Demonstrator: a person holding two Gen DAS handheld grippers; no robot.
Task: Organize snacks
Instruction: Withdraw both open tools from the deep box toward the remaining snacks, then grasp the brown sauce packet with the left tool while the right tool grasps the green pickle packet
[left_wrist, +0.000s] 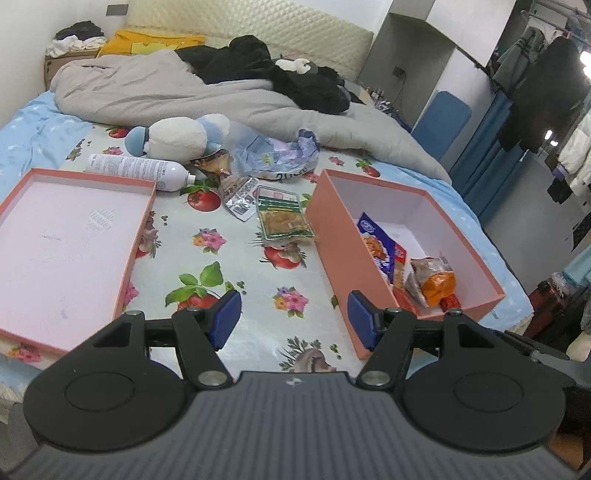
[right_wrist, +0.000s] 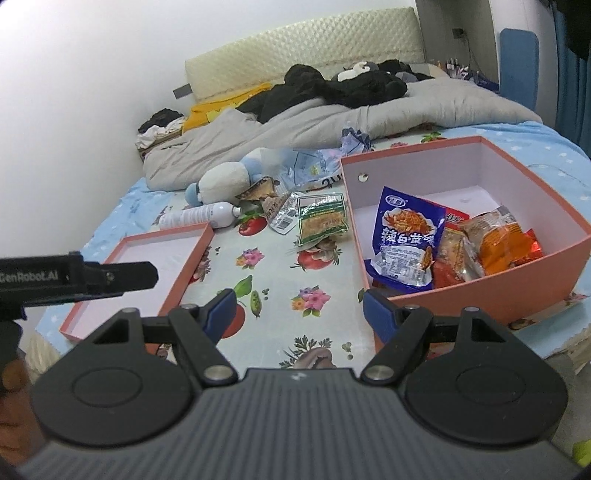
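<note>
Left gripper (left_wrist: 293, 319): jaws apart, empty.
Right gripper (right_wrist: 298, 314): jaws apart, empty.
Green snack packet (right_wrist: 322, 220): light, crinkly, slippery; at 12 o'clock, pinch an edge seam.

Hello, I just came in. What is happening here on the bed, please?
A person is sorting snacks with two hand-held claws. The left claw and the right claw are both open and hold nothing. A few packets, among them a blue packet, already lie in the pink box. A green packet and a silver packet remain on the flowered sheet beside the box. The box lid lies open side up at the left.
</note>
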